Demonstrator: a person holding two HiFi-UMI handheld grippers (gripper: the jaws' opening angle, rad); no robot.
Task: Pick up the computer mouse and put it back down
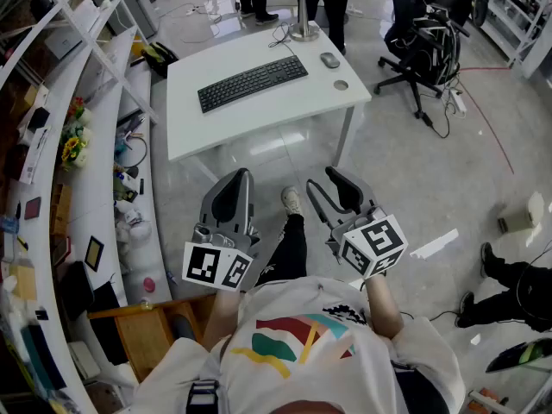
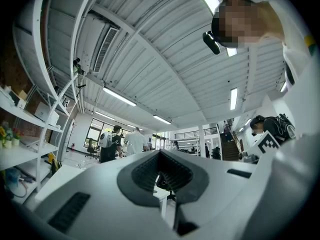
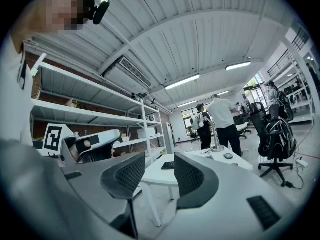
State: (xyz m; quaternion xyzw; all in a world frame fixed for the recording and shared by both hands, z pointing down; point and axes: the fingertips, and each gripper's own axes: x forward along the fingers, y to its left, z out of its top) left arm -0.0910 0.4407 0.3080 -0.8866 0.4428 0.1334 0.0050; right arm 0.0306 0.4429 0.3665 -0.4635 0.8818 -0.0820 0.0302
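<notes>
We log the mouse (image 1: pixel 329 59) at the worktop's (image 1: pixel 285 102) far right, right of the keyboard (image 1: pixel 252 83); key lettering too small to read. Left claw (image 2: pixel 160 156) closed on nothing; right claw (image 3: pixel 159 173) parted, empty, near us.

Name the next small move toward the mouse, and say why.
Probably step forward and extend the right gripper, open and empty, toward the computer mouse: it lies near the far right edge of the white table, well ahead of that gripper.

L hand-held gripper (image 1: pixel 235 179) jaws together; R hand-held gripper (image 1: pixel 324 181) jaws apart, empty.
</notes>
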